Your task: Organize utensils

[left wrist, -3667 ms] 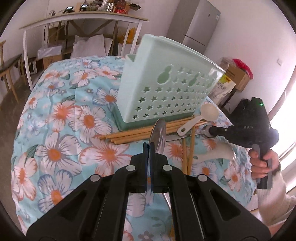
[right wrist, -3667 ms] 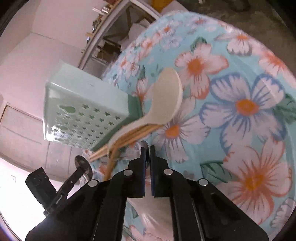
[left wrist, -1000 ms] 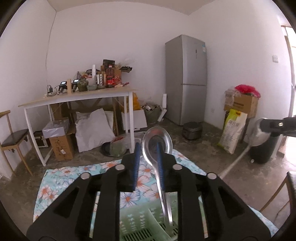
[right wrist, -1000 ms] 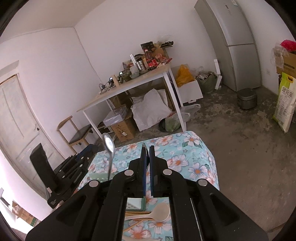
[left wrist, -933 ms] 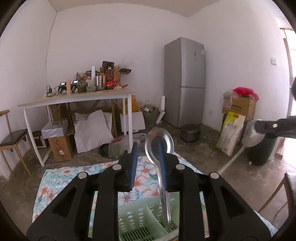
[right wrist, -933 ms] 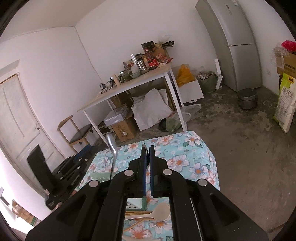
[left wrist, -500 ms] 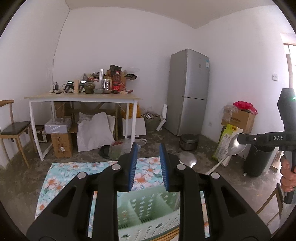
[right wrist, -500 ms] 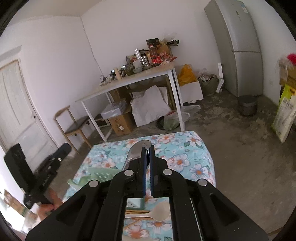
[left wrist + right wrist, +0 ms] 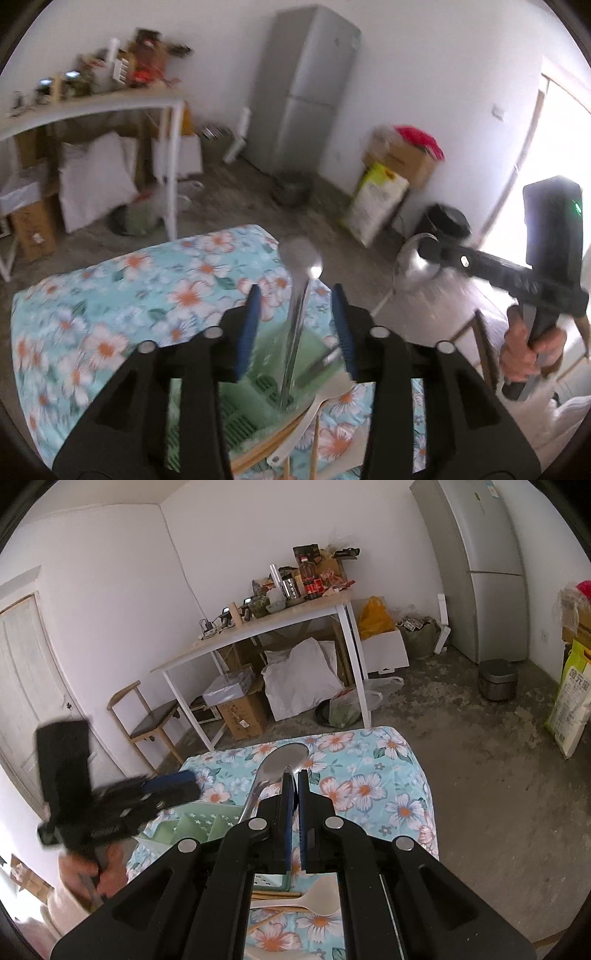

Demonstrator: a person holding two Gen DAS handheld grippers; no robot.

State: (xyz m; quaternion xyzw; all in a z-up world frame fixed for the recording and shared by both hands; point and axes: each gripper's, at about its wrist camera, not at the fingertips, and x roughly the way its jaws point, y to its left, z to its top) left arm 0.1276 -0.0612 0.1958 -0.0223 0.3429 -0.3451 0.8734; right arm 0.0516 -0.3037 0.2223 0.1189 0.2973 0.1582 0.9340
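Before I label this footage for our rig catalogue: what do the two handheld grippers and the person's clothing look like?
Both are matte black plastic. The left gripper has two angular fingers with blue pads and silver round bolts. The right gripper is built the same; from the left camera its black boxy block shows a green light and small white lettering. A pale sleeve covers the left wrist.

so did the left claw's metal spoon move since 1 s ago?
Yes. The metal spoon has left the opening left claw and now stands in the green basket, bowl up.

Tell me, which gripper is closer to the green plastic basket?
Left. The left gripper hangs right above the green plastic basket, jaws opening around a standing metal spoon; the right gripper is off beside.
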